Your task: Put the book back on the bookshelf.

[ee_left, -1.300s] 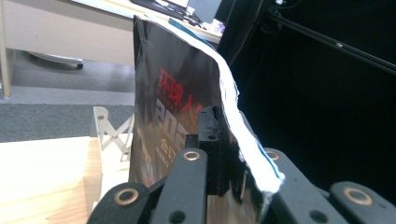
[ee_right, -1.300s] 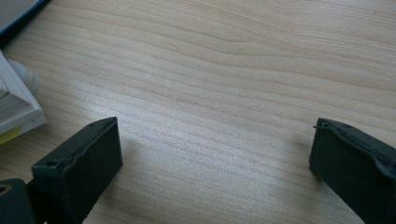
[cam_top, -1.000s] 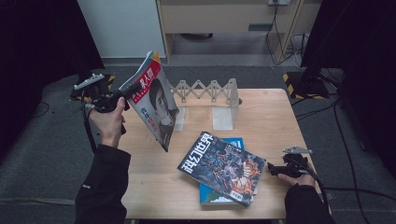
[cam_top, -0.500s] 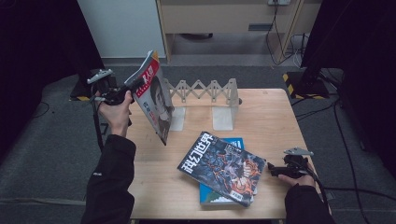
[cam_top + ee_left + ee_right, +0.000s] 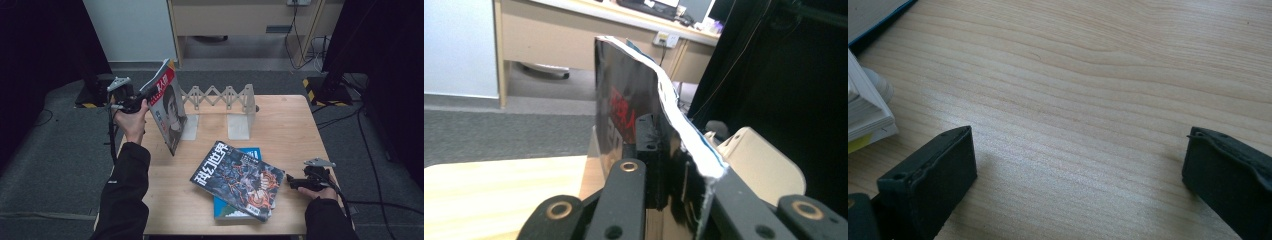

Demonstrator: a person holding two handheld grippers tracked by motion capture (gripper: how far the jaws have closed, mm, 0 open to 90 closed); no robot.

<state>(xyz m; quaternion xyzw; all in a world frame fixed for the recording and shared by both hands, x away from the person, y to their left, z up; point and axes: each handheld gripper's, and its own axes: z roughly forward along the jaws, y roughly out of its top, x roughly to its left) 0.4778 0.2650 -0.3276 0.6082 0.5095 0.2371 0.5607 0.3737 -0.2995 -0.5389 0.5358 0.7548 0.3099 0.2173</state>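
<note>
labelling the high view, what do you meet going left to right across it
left gripper → red-covered magazine held upright in it → white folding book rack → dark sci-fi magazine lying on a blue book → right gripper

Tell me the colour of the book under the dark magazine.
Blue: the book lies under the dark magazine, clearest in the high view.

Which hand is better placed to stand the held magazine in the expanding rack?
Left. The left tool is already shut on the magazine, upright beside the rack. The right tool rests open on the table, near the flat magazines.
</note>
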